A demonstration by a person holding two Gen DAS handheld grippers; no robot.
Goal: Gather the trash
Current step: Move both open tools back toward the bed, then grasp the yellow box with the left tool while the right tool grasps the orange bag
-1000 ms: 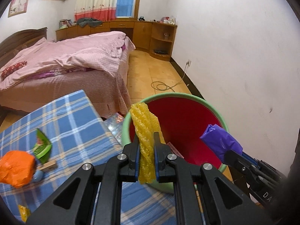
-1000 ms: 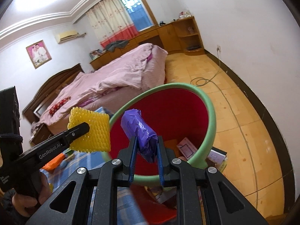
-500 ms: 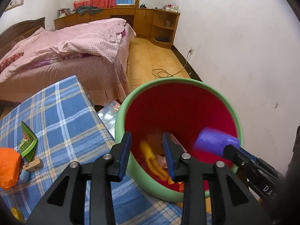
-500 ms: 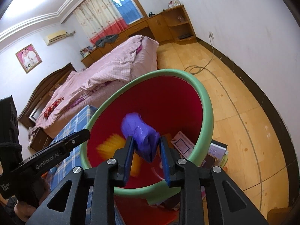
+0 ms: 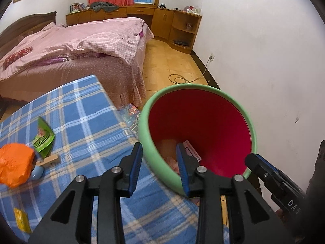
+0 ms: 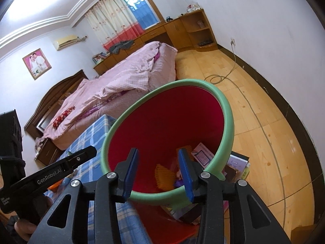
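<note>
Left wrist view, from the left edge across: a crumpled orange plastic bag [image 5: 15, 164] lies at the left edge of my blue plaid tablecloth [image 5: 85, 122], with a small wooden clip [image 5: 48, 160] and a pale blue round object [image 5: 37, 172] just beside it. A folded green wrapper [image 5: 43, 137] sits slightly farther in, and a small yellow packet [image 5: 22, 219] lies near the cloth's near-left corner. My left tongs [image 5: 158, 162] stand partly apart with nothing between the blue pads, straddling the near rim of the round bin with a green rim and red inside [image 5: 201, 122], which stands off the cloth's right edge. Paper scraps lie on its bottom. My right tongs [image 5: 264, 170] poke in over the bin's right rim.

Right wrist view: my left tongs [image 6: 67, 162] reach in from the left above the cloth. My right tongs [image 6: 158, 172] have just been opening; they stand apart and empty over the bin's near rim. Down inside lie the yellow foam net sleeve [image 6: 164, 175], the purple plastic wad [image 6: 179, 182] and a printed carton [image 6: 203, 154]. Books [image 6: 237, 164] are stacked on the wooden floor just beside the bin.
</note>
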